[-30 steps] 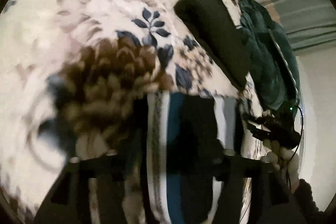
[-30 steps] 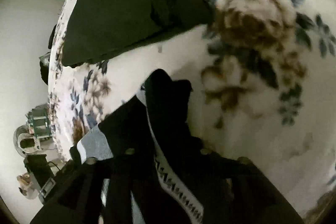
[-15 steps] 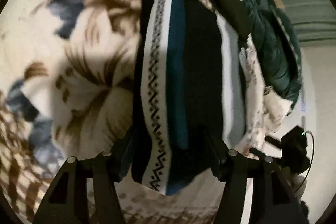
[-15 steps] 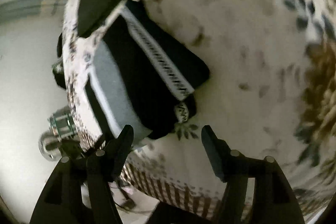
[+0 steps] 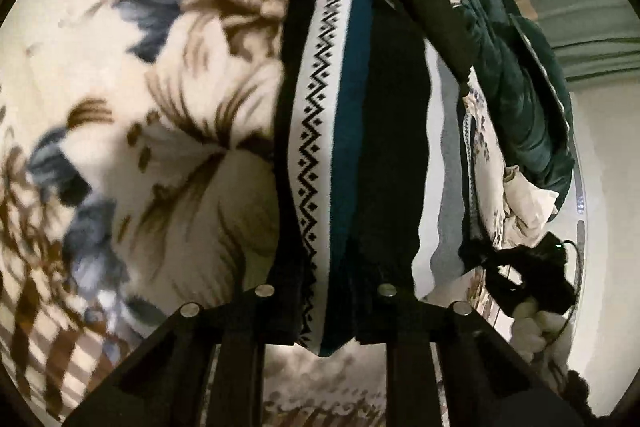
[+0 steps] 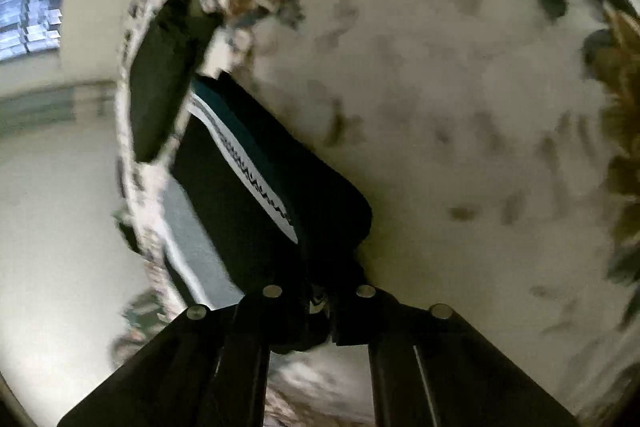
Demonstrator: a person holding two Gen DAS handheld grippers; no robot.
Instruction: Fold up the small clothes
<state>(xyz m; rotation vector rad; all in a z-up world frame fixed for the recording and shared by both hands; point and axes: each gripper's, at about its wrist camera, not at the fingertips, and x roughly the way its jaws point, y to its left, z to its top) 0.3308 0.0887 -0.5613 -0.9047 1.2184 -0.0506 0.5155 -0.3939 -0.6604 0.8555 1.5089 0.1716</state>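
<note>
The cloth stretches from bottom middle up the frame, both left tongs and right tongs pinching its near end.

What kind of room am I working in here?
Probably a bedroom: the work surface is a soft floral blanket, apparently on a bed, with green curtains by a window behind it and a dark green jacket lying near the striped garment.

Matte black hand-held gripper fingers, round silver screw heads on each, angular black frame behind.
</note>
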